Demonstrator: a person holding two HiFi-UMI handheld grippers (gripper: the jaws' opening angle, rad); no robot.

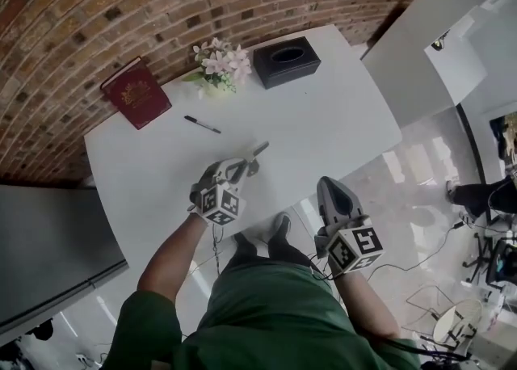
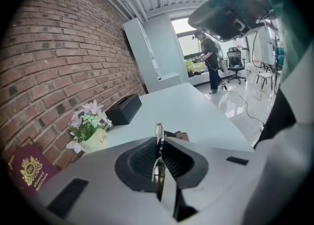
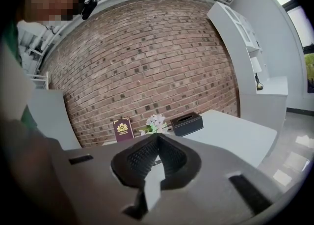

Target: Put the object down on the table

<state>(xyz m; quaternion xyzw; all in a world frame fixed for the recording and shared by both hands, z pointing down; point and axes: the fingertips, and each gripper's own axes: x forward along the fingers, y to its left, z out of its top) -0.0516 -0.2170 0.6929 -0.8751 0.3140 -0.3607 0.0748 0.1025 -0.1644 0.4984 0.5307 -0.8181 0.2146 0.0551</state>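
Silvery, flat metal object (image 2: 159, 130), seen edge-on, brownish far end; pinched between left gripper (image 2: 160, 143) jaws over white table (image 2: 196, 111); right gripper (image 3: 156, 138) closed, empty.

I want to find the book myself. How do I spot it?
Find the white table by the brick wall. On its far left corner, left of the flowers, lies the book: flat, dark red, with a gold crest.
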